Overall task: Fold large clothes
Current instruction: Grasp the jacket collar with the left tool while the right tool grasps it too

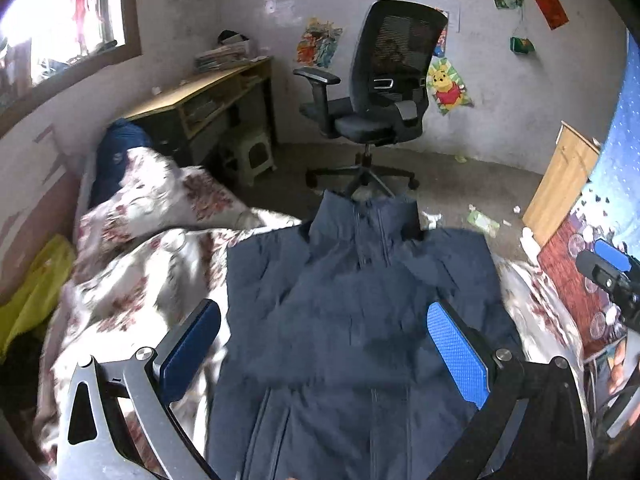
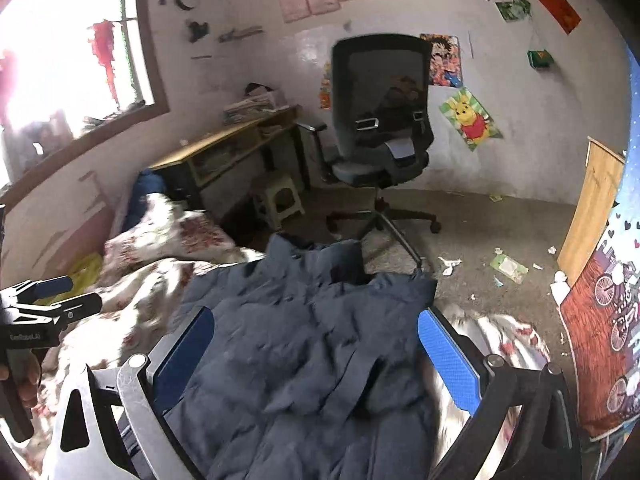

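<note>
Item one, your left gripper (image 1: 324, 344): jaws spread wide, blue pads well apart, nothing between them, hovering above the jacket's chest. Item two, your right gripper (image 2: 316, 354): likewise spread wide and empty, poised over the rumpled right side of the garment; in the left wrist view you see it at the far right edge, and there its opening cannot be judged. Item three, the task's thing, a dark navy jacket (image 1: 360, 300): it lies front up on the floral quilt (image 1: 132, 280) covering the bed, zip closed, stand-up collar pointing away from you toward the room, sleeves drawn in so the body reads as a rough rectangle. From the right wrist view the cloth shows many creases and one shoulder reaches the bed's far edge. Item four, surroundings: a black mesh office chair (image 1: 384, 92) stands on the floor just beyond the collar; a wooden desk (image 1: 208, 96) with stacked papers sits against the wall under the window (image 1: 60, 20); a pale plastic stool (image 1: 256, 156) is tucked beside the desk. A yellow bag (image 1: 36, 284) lies at the quilt's left edge. Your hand (image 2: 24, 380) shows at the left border of the right wrist view, gripping the other tool's handle. Scraps of paper litter the floor.
</note>
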`<state>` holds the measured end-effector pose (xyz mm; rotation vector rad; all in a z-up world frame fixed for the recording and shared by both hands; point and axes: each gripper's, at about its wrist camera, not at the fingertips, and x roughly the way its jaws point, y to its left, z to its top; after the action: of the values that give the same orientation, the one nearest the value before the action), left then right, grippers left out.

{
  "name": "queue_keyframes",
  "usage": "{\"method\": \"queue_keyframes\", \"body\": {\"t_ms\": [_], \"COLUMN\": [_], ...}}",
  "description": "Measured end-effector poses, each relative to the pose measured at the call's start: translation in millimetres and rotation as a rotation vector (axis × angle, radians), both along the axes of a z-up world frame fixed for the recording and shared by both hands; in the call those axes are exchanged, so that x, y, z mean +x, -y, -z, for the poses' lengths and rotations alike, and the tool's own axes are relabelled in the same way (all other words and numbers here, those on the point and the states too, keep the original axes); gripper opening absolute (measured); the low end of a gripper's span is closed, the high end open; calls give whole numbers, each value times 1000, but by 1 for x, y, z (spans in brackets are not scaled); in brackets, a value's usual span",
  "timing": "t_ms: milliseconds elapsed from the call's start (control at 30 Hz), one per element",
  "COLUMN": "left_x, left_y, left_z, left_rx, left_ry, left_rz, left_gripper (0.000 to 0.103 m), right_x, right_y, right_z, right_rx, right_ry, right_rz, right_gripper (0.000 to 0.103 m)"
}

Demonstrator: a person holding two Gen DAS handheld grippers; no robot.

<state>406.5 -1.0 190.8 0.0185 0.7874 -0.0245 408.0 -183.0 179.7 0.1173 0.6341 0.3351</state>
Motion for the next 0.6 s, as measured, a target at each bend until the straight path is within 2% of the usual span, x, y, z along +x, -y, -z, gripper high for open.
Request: {"method": "queue_keyframes", "body": {"t_ms": [133, 300, 500, 600], "left_x": [54, 123, 205, 243], "left_y": [-22, -53, -71, -79], "left_z": [30, 57, 95, 118], "left_rx": [-59, -189, -192, -238], "left_ry": [1, 35, 47, 31], "left_rz": [18, 3, 23, 16], "left_gripper": [102, 102, 102, 102], "right_x": [64, 128, 183, 211], "right_y": [-2, -4, -8, -12], "right_z": [26, 61, 96, 116], "right_rx": [29, 61, 48, 65], "right_ry": [-34, -74, -64, -106], "right_rz": [-1, 42, 83, 112], "right_gripper": [103, 103, 103, 103]}}
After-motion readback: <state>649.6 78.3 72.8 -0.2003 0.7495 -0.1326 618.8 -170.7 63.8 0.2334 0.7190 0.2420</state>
